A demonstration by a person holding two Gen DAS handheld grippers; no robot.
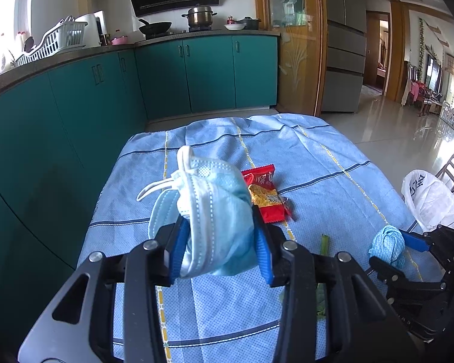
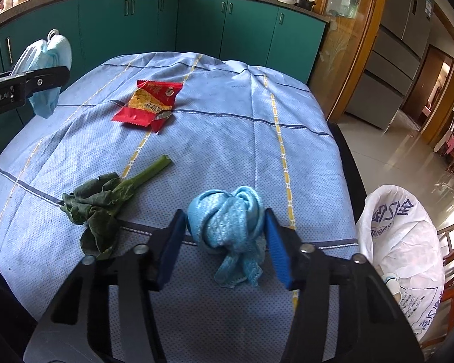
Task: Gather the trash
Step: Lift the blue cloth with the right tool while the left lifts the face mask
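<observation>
Teal kitchen cabinets back your table (image 2: 227, 139). Your left tool (image 1: 221, 242) is clamped on crumpled face masks (image 1: 215, 211), your right tool (image 2: 225, 242) on a knotted blue rag (image 2: 227, 220); both are light, soft and squashy, so pinch the bulk. Near the far edge, the snack wrapper (image 2: 148, 103) looks slick and thin.

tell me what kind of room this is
Most likely a home kitchen with a dining table. Teal cabinets run under a counter holding a wok and a steel pot on the stove, and a fridge stands by the doorway.
</observation>
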